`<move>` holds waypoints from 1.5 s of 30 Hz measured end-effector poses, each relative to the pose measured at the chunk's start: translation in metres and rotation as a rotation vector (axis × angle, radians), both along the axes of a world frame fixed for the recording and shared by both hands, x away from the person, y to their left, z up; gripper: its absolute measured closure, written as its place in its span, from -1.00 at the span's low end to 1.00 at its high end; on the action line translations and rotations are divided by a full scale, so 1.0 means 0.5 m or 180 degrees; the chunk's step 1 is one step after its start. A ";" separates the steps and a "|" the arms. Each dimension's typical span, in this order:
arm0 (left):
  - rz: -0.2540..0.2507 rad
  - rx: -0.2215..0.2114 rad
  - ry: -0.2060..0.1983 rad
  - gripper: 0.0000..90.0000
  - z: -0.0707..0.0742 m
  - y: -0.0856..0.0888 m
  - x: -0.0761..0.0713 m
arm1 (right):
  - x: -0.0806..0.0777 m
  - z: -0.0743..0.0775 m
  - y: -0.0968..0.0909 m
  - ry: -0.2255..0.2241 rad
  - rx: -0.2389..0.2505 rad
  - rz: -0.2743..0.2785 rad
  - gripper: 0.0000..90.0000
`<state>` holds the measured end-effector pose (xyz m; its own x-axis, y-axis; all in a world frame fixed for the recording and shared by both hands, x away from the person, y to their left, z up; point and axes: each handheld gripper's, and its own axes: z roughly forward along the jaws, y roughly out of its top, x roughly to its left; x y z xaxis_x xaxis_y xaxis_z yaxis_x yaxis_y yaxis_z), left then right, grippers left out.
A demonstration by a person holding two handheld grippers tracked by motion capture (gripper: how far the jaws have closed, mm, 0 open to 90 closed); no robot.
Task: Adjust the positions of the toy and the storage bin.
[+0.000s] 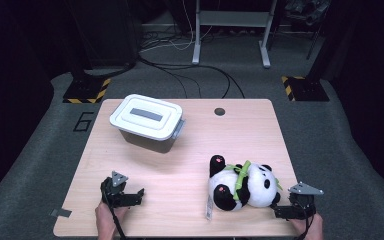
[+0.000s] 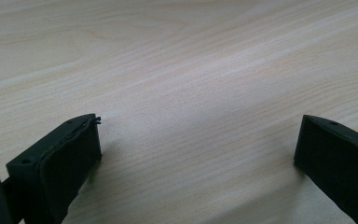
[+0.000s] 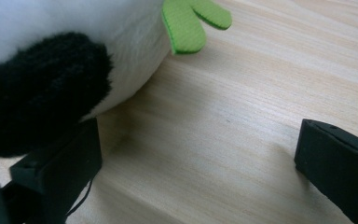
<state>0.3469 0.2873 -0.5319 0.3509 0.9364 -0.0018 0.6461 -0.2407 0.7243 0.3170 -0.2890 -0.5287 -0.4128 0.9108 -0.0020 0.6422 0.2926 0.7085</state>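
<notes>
Both tools spread wide, pinching nothing. Our right tool [image 1: 291,207] sits at 5 o'clock on the light wood worktop [image 1: 190,165], just beside the black-and-white plush panda with green straps [image 1: 241,186], probably staged to grab it. Left tool [image 1: 125,196] rests at 7 o'clock over bare wood. The lidded white plastic bin [image 1: 148,122] at 11 o'clock looks like the drop target.

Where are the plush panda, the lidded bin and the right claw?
black-and-white plush panda toy [image 1: 252,186], high view, on its white belly.
white-lidded grey plastic storage bin [image 1: 147,116], high view, on the lid's top.
right claw [image 1: 279,210], high view, midway between its black tips.
</notes>
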 end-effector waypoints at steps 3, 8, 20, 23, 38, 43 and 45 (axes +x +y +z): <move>0.0000 -0.0001 0.0000 -1.00 0.000 0.000 0.000 | -0.001 0.002 0.000 0.0032 0.0023 0.0018 -1.00; 0.0002 0.0001 0.0001 -1.00 0.000 0.000 0.000 | -0.003 0.005 -0.002 0.0045 0.0065 0.0070 -1.00; 0.0001 0.0001 0.0002 -1.00 0.000 0.000 0.000 | -0.029 0.057 0.015 -0.0008 0.0096 0.0255 -1.00; 0.0002 -0.0001 0.0000 -1.00 0.000 0.000 0.000 | -0.035 0.068 0.021 -0.0028 0.0149 0.0332 -1.00; -0.0004 -0.0001 -0.0001 -1.00 0.000 -0.001 0.001 | -0.012 0.137 0.081 -0.0217 0.0261 0.0643 -1.00; -0.0008 -0.0001 0.0000 -1.00 0.000 -0.001 0.001 | 0.017 0.147 0.093 -0.0191 0.0306 0.0652 -0.97; -0.0010 0.0001 0.0001 -1.00 0.000 -0.001 0.001 | 0.028 0.147 0.094 -0.0161 0.0358 0.0672 -0.91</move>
